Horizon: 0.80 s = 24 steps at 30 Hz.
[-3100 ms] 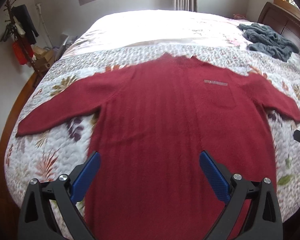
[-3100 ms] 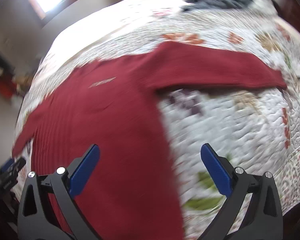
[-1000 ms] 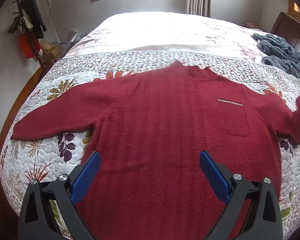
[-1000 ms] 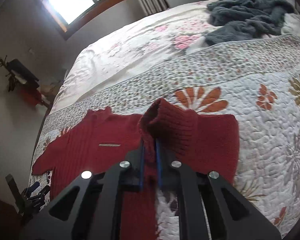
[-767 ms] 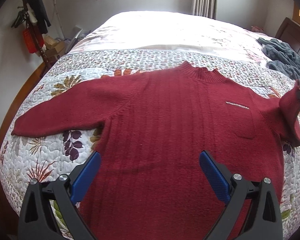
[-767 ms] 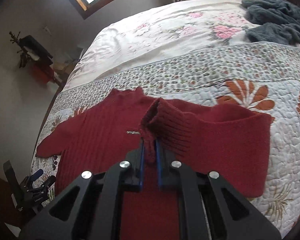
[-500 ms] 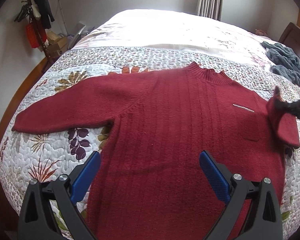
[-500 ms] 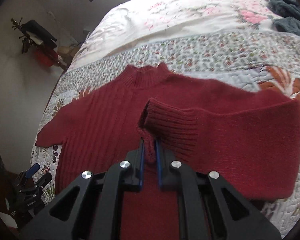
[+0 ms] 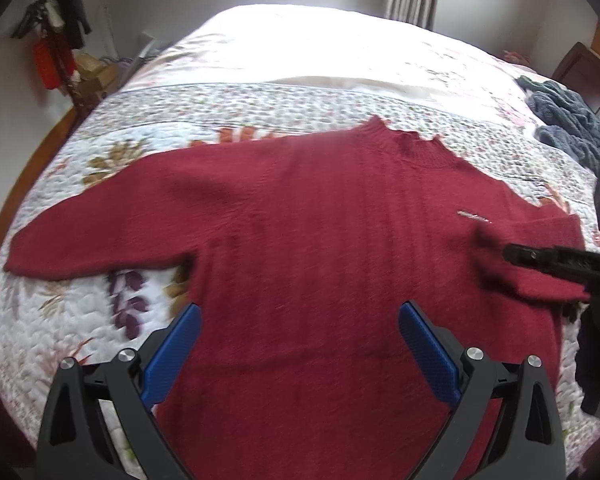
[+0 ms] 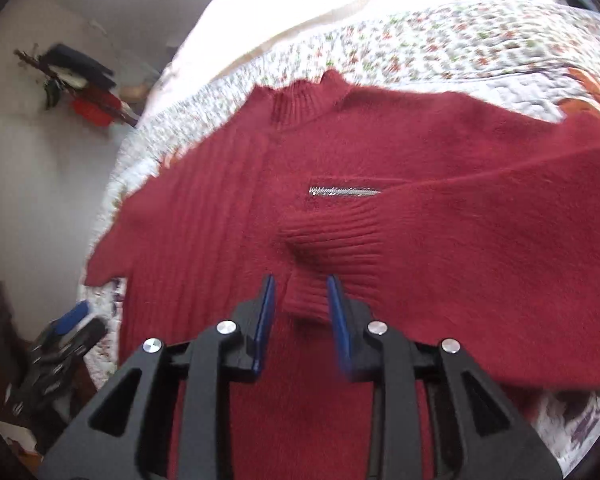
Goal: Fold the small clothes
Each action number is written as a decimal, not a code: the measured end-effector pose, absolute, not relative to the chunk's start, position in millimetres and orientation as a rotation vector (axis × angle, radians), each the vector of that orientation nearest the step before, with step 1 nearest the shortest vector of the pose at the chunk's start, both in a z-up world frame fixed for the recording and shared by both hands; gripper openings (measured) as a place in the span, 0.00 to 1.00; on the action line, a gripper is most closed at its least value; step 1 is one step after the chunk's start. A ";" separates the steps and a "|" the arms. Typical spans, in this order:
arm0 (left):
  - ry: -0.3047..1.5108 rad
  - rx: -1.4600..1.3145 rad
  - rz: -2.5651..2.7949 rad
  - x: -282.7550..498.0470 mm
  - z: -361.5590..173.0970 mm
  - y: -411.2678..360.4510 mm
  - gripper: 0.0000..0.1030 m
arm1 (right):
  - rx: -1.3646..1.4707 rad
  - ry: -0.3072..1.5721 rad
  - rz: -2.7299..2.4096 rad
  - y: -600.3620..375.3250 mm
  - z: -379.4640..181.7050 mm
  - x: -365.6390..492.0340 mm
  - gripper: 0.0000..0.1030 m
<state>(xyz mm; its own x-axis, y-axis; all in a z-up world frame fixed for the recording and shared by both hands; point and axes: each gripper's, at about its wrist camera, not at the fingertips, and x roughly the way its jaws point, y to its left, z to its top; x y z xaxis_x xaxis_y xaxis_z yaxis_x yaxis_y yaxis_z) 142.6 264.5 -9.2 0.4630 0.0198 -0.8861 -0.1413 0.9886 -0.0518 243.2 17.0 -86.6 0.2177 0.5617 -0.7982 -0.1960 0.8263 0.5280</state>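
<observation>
Your right gripper [image 10: 300, 294] has parted around the cuff [image 10: 332, 252], laying that sleeve across the sweater [image 9: 320, 248], flat mid-bed [image 9: 340, 60]. Your left gripper [image 9: 298, 354] hovers wide open near the hem.

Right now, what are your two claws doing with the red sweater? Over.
Left gripper open, hovering over the sweater's hem. Right gripper jaws parted around the cuff, sleeve folded across the chest. Nothing blocking.
</observation>
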 end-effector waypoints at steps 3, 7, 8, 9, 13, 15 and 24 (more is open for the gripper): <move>1.142 -0.177 0.006 168.0 -19.9 240.3 0.95 | 0.391 1.206 0.523 -18.4 -73.7 228.0 0.27; 1.233 -0.334 -0.160 201.5 -42.0 202.5 0.92 | 0.482 1.164 0.479 -69.9 -69.3 200.4 0.27; 1.256 -0.370 -0.188 208.4 -47.9 195.6 0.91 | 0.509 1.156 0.458 -84.7 -71.1 190.2 0.27; 1.292 -0.428 -0.229 217.3 -57.8 186.0 0.89 | 0.528 1.151 0.447 -93.0 -72.7 183.0 0.27; 1.443 -0.614 -0.289 244.9 -102.5 157.0 0.69 | 0.568 1.140 0.384 -124.5 -78.3 149.7 0.35; 1.454 -0.601 -0.258 249.8 -110.2 148.3 0.67 | 0.564 1.137 0.358 -135.6 -78.5 135.8 0.36; 1.342 -0.487 -0.247 248.2 -73.3 136.3 0.12 | 0.530 1.111 0.283 -159.4 -74.9 127.3 0.36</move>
<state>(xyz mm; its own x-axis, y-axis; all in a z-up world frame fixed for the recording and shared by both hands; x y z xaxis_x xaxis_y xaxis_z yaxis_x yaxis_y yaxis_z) 248.2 136.3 -73.3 0.2210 -0.4431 -0.8688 -0.1043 0.8750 -0.4727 127.3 -159.5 -74.9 0.4259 0.4708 -0.7726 0.0442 0.8421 0.5375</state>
